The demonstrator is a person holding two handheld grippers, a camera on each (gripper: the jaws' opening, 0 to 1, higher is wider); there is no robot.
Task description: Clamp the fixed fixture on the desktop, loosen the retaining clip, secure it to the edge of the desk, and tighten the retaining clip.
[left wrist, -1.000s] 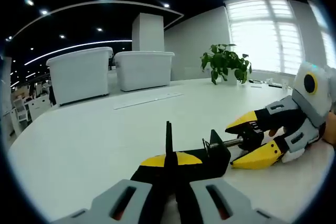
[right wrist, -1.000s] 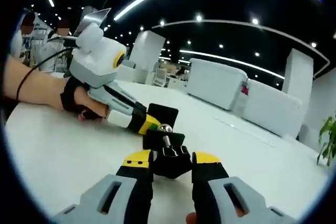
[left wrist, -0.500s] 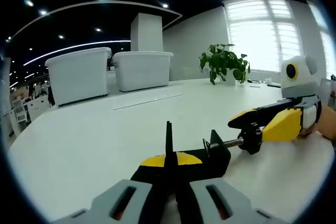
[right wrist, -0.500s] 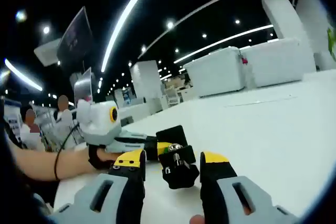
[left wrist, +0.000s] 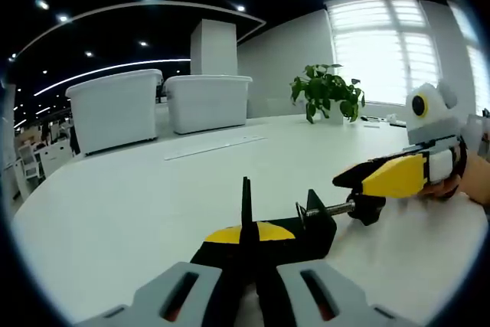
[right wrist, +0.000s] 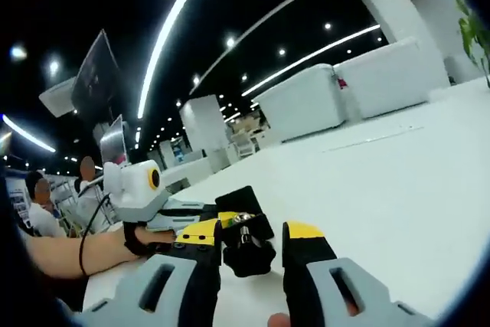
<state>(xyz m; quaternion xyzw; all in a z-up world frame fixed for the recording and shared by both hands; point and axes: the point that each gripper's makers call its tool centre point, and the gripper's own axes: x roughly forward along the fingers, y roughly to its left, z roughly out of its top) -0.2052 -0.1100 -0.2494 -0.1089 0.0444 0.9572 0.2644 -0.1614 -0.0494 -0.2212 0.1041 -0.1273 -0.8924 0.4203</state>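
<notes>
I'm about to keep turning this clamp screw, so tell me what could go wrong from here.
1. The right hand-held gripper grips only the small knob at the end of the thin screw; its jaws could slip off as it rolls.
2. The left hand-held gripper pinches just one part of the black clamp, so the twisting may pivot it on the smooth white desk.
3. Loosened too far, the screw might back out of the clamp.

Beyond my left fingers I see a white desk (left wrist: 138, 189), two white bins (left wrist: 161, 105), a plant (left wrist: 329, 89), bright window (left wrist: 387, 44) and ceiling light strips (right wrist: 176, 28).
</notes>
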